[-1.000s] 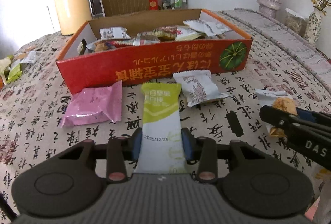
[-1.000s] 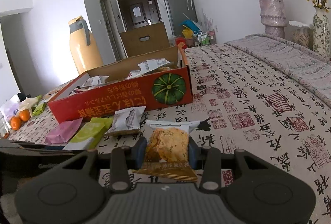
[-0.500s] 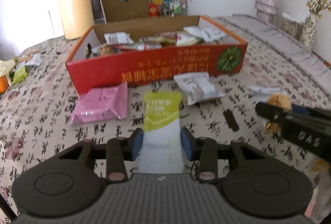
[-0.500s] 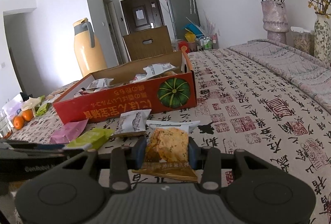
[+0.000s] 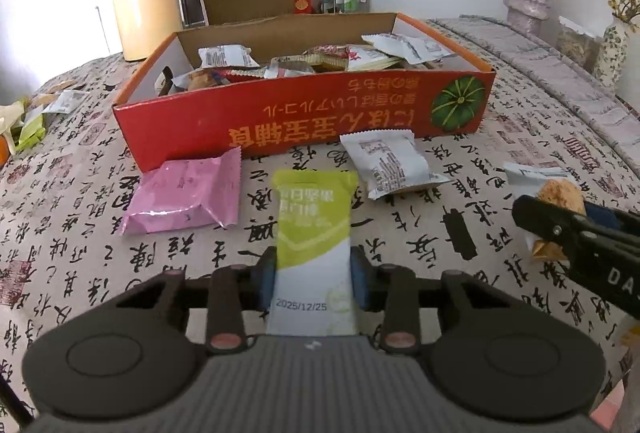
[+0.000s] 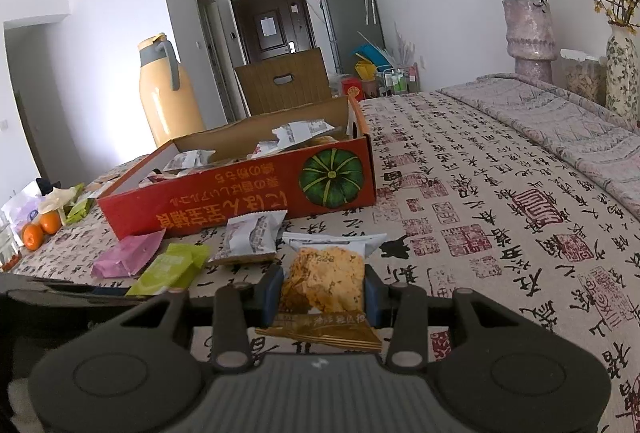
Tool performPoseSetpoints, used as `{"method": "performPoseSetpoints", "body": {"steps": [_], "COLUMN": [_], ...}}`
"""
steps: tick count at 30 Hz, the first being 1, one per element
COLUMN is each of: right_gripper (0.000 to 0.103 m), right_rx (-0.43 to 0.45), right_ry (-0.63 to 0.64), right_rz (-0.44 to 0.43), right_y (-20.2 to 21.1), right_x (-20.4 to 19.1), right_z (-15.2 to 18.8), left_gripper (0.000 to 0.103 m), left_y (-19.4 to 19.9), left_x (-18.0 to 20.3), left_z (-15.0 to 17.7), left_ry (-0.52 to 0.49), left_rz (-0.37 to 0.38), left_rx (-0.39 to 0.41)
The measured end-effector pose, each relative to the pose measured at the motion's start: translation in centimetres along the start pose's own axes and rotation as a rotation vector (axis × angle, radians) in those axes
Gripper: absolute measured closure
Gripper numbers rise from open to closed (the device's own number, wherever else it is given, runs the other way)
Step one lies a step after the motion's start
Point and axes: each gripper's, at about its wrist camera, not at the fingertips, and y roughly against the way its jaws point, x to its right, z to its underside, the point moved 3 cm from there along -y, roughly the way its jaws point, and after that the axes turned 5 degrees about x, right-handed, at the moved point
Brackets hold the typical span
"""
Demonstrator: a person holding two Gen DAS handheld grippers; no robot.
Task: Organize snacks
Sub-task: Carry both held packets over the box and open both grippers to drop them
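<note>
Red box point(image 5: 304, 121) with orange lettering and a green pumpkin print. Pink packet point(image 5: 184, 193); lime-green-and-white packet point(image 5: 314, 233); white packet point(image 5: 386, 163) with grey print. Beige tablecloth point(image 6: 500, 201) patterned in black calligraphy and red seals.

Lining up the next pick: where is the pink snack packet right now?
In the left wrist view, the pink packet lies on the tablecloth before the red box, left of the green packet.
</note>
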Motion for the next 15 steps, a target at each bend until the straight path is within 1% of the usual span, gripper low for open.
{"method": "performPoseSetpoints", "body": {"steps": [4, 7, 11, 15], "right_gripper": [0.063, 0.063, 0.063, 0.063], "right_rx": [0.008, 0.026, 0.06, 0.101], "right_ry": [0.012, 0.029, 0.053, 0.074], "right_rz": [-0.015, -0.029, -0.044, -0.062], "right_y": [-0.1, -0.2, -0.7, -2.0], "right_x": [-0.4, -0.9, -1.8, -2.7], "right_z": [-0.4, -1.0, -2.6, -4.5], "left_gripper": [0.065, 0.065, 0.065, 0.065], "left_y": [0.8, 1.6, 2.8, 3.4], "left_x": [-0.3, -0.7, -1.3, -1.8], "left_z": [-0.6, -1.7, -3.9, -6.8], "left_ry": [0.005, 0.013, 0.024, 0.029], "left_rz": [0.005, 0.012, 0.017, 0.009], "left_rx": [0.03, 0.064, 0.128, 0.192]}}
